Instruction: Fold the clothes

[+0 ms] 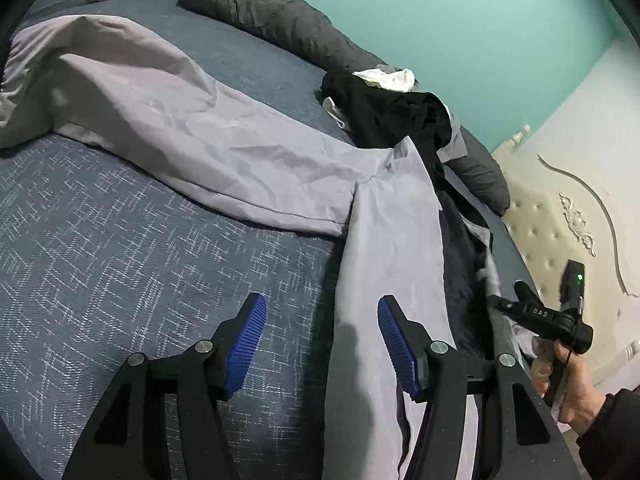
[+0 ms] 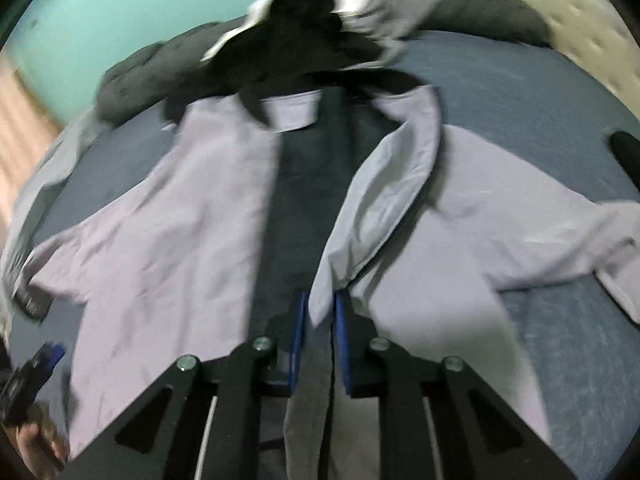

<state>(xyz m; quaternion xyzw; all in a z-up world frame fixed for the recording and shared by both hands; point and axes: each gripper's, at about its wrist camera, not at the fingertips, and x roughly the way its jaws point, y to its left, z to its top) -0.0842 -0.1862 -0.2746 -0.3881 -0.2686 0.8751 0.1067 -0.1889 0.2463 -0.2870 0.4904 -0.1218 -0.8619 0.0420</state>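
Observation:
A lilac long-sleeved shirt [image 2: 168, 240] lies spread open on the blue bed cover [image 1: 120, 240], collar toward the far side. My right gripper [image 2: 320, 320] is shut on the inner edge of the shirt's right front panel [image 2: 384, 200], with a strip of lilac cloth pinched between the blue pads. In the left wrist view the shirt [image 1: 200, 132] stretches across the bed. My left gripper [image 1: 320, 344] hovers open over its near panel, and cloth lies beneath the right-hand pad [image 1: 400, 348]. A hand holds the right gripper [image 1: 544, 316] at that view's right edge.
A heap of black and white clothes [image 1: 392, 108] sits beyond the shirt's collar. A dark grey duvet [image 1: 256, 4] runs along the teal wall. The cream tufted headboard [image 1: 560, 208] bounds the bed on the right. The left gripper [image 2: 36, 368] shows at the lower left.

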